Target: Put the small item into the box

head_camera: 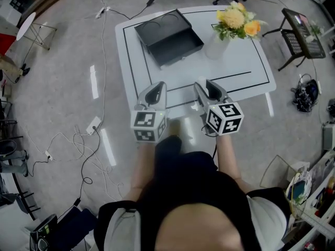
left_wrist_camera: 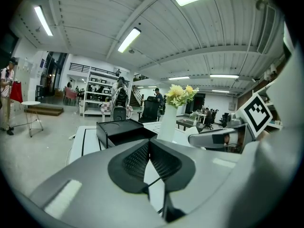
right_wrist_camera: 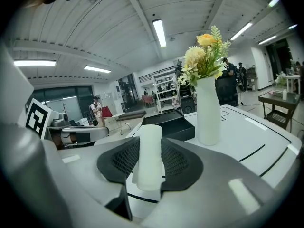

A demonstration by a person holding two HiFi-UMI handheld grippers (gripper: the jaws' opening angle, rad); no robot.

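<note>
The small item point(right_wrist_camera: 148, 165): we judge it light and fairly soft, a pale roll, perhaps foam or rolled paper; the view does not settle the material. It should not slip against ribbed rubber, but it would likely squash under a hard squeeze. The best hold is across the middle, on the long sides, which is how it is taken now.

Looks: white, matte, an upright cylinder with a rounded top and no print, standing taller than the pads point(right_wrist_camera: 124, 160).

Where: centre of the right gripper view, inside the right gripper point(right_wrist_camera: 150, 139), with both black pads pressed on its sides, so it is clamped. In the head view this gripper sits lower centre-right, over the near edge of the table point(head_camera: 235, 69).

The box point(head_camera: 175, 51): black, shallow, open, in the upper-left part of the table, well apart from the item. We see nothing inside.

The vase point(head_camera: 213, 47): white, holding yellow flowers point(head_camera: 234, 19), near the box on its right. A carry should keep left of it.

The left gripper point(left_wrist_camera: 149, 144): jaws together at the tips with nothing between them; lower centre-left in the head view.
</note>
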